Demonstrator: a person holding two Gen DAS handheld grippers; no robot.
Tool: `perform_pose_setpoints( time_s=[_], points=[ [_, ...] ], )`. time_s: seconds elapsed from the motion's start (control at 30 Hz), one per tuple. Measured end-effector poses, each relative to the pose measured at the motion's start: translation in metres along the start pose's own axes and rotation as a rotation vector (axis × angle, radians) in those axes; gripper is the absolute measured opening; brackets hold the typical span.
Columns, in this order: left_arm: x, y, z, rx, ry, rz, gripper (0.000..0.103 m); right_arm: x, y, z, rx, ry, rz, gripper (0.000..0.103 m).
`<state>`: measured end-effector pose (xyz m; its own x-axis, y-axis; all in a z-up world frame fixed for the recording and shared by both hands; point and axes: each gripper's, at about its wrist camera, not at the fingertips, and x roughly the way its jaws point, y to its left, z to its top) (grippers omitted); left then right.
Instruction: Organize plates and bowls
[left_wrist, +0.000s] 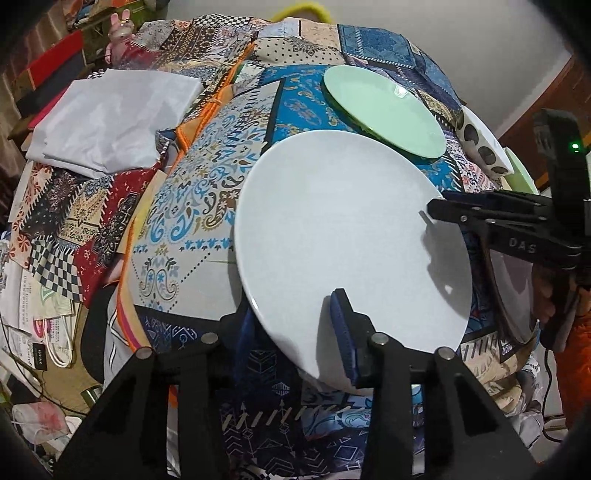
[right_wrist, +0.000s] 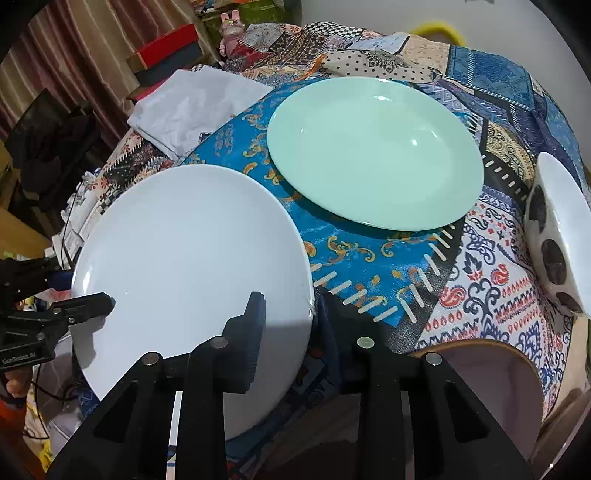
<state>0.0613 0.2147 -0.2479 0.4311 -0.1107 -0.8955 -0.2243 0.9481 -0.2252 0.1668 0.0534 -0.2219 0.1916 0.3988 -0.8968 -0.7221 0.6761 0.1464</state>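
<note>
You are gripping the white plate (left_wrist: 351, 243) with both tools at once. In the left wrist view, your left gripper (left_wrist: 295, 332) is pinching the plate's near rim at about six o'clock: one blue-padded finger is lying on the upper face, while the other is passing under the rim and is largely hidden. Your right gripper (left_wrist: 434, 214) is coming in from three o'clock in that same view, its upper finger resting on the plate's right edge; the lower finger is hidden beneath, so the clamp is a judgement rather than something plainly shown. In the right wrist view, the right gripper (right_wrist: 288, 325) is straddling the rim, one finger over the plate (right_wrist: 192, 266) and one below it.

The plate is sitting tilted, seemingly lifted off the patchwork cloth (right_wrist: 369, 266), though whether its far edge is clear of the cloth is hard to tell. The mint green plate (right_wrist: 373, 151) is lying flat at about one o'clock from the white plate, just beyond it and apart. That is the relation that matters: the likely stacking spot is lying forward and to the right, nearer your right hand. A spotted bowl (right_wrist: 557, 236) is standing at three o'clock, near the green plate's right side.
</note>
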Motion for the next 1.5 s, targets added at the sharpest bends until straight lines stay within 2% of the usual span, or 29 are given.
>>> perform_pose_setpoints(
  time_s=[0.23, 0.43, 0.73, 1.13, 1.5],
  points=[
    [0.002, 0.001, 0.002, -0.013, -0.006, -0.01, 0.04, 0.004, -0.002, 0.002, 0.029, -0.003, 0.032, 0.028],
    [0.001, -0.003, 0.002, -0.017, -0.011, 0.011, 0.04, 0.001, 0.003, 0.002, 0.024, -0.018, -0.003, 0.027],
    [-0.01, -0.004, 0.003, -0.031, -0.032, 0.006, 0.04, -0.008, 0.004, -0.002, 0.062, -0.043, 0.001, 0.027],
    [-0.033, -0.012, 0.01, -0.026, -0.086, 0.02, 0.04, -0.039, 0.004, -0.004, 0.079, -0.128, -0.007, 0.024],
    [-0.058, -0.036, 0.013, 0.008, -0.138, 0.009, 0.04, -0.077, -0.007, -0.018, 0.112, -0.208, -0.023, 0.023]
  ],
)
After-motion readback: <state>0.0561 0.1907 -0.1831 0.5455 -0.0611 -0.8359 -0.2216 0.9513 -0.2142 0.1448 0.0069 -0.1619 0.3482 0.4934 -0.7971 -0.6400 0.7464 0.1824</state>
